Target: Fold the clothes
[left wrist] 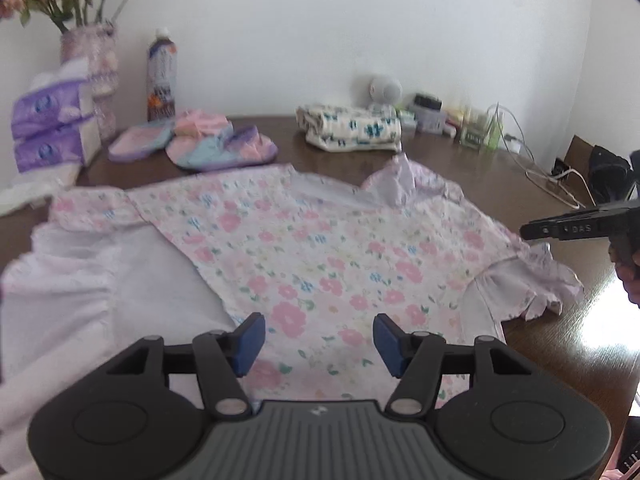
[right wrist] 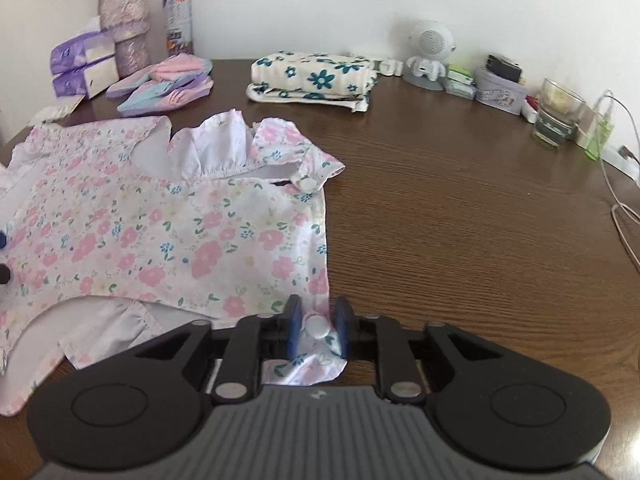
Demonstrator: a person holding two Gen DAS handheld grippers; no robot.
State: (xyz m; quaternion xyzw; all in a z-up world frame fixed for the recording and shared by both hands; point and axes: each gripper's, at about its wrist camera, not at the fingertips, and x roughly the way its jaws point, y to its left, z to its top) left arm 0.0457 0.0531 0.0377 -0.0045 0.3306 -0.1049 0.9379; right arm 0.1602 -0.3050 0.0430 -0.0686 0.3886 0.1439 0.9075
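A pink floral garment (left wrist: 312, 256) with white ruffled trim lies spread on the brown wooden table (right wrist: 460, 216); it also shows in the right wrist view (right wrist: 160, 224). My left gripper (left wrist: 318, 344) is open and empty just above the garment's near part. My right gripper (right wrist: 318, 330) is shut on a strap tab of the garment with a white button (right wrist: 318, 326), at its near right corner. The right gripper also shows at the right edge of the left wrist view (left wrist: 576, 226).
A folded blue-flowered cloth (right wrist: 312, 80) and folded pink and purple pieces (right wrist: 168, 84) lie at the back. A vase (right wrist: 126, 28), bottle (right wrist: 178, 16), tissue packs (right wrist: 80, 64), speaker figure (right wrist: 430, 54), glass (right wrist: 558, 116) and cables (right wrist: 616, 184) line the wall side.
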